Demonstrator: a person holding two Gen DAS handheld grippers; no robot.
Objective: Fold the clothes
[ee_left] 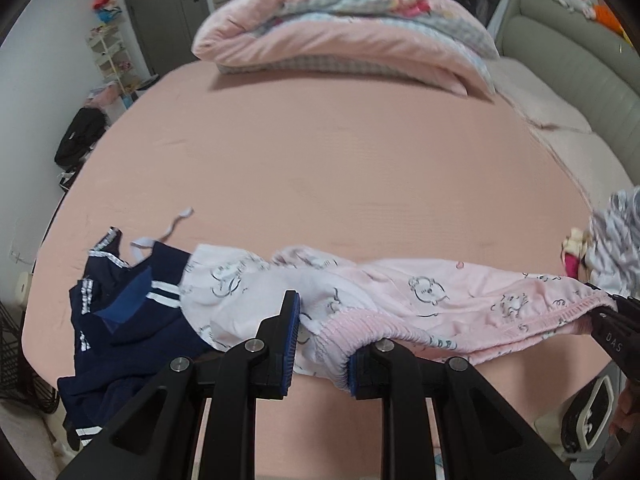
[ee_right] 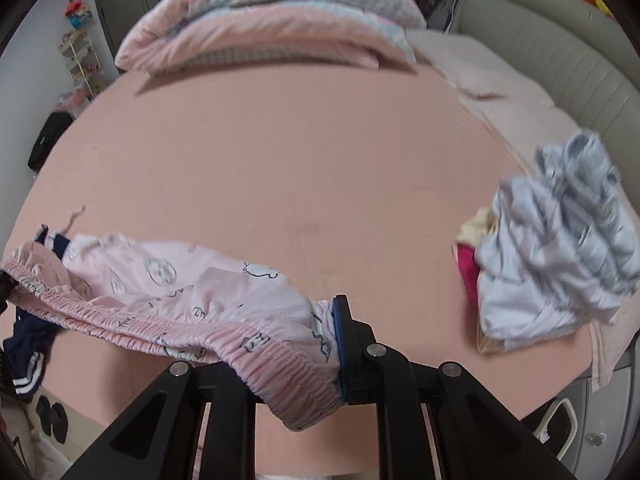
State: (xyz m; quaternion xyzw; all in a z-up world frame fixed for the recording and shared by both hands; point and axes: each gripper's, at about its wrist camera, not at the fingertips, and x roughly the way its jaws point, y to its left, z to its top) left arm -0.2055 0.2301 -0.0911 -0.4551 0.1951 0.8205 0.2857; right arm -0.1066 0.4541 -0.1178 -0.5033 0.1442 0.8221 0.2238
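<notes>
Pale pink trousers [ee_left: 432, 300] printed with small cartoon animals hang stretched between both grippers above the pink bed sheet [ee_left: 340, 152]. My left gripper [ee_left: 322, 340] is shut on one end of the ribbed elastic waistband. My right gripper [ee_right: 316, 354] is shut on the other end of the waistband [ee_right: 168, 320], and the cloth drapes over and hides its left finger. The right gripper's black fingers [ee_left: 612, 320] also show at the right edge of the left wrist view. The trouser legs trail onto the sheet behind the waistband.
A navy garment with white stripes [ee_left: 120, 320] lies at the bed's left front edge. A crumpled heap of pale blue, yellow and magenta clothes [ee_right: 560, 248] sits on the right. A folded pink quilt [ee_left: 340, 28] lies at the far end, a grey padded headboard [ee_right: 540, 44] to the right.
</notes>
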